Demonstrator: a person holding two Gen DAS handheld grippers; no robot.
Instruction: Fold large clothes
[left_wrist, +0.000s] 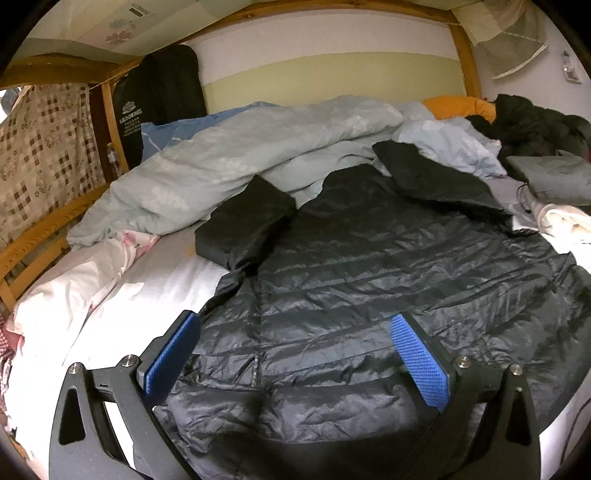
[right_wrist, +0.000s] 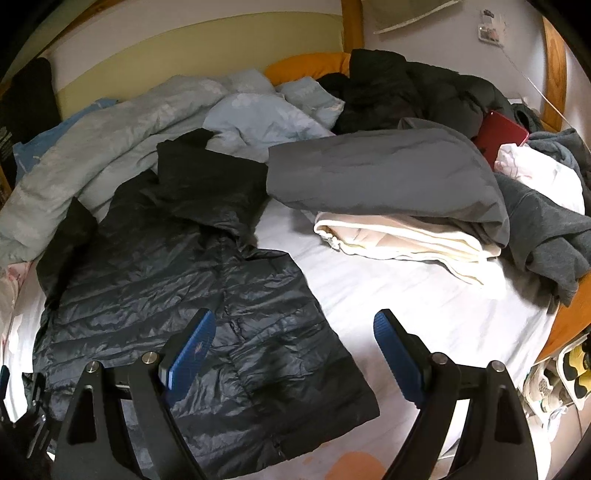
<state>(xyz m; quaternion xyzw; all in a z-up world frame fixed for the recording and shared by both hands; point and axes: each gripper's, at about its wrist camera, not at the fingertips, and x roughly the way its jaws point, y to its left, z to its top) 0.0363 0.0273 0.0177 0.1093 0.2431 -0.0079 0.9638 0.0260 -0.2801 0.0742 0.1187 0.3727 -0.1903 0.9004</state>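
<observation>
Black quilted puffer jacket lies spread, probably unfolded; left gripper and right gripper gape empty; next, pinch a sleeve.

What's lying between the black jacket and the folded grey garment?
Only bare white sheet separates the jacket from the grey garment, seen in the right wrist view.

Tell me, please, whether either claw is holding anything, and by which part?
Nothing is held: the left claw and right claw are both open above the dark jacket.
</observation>
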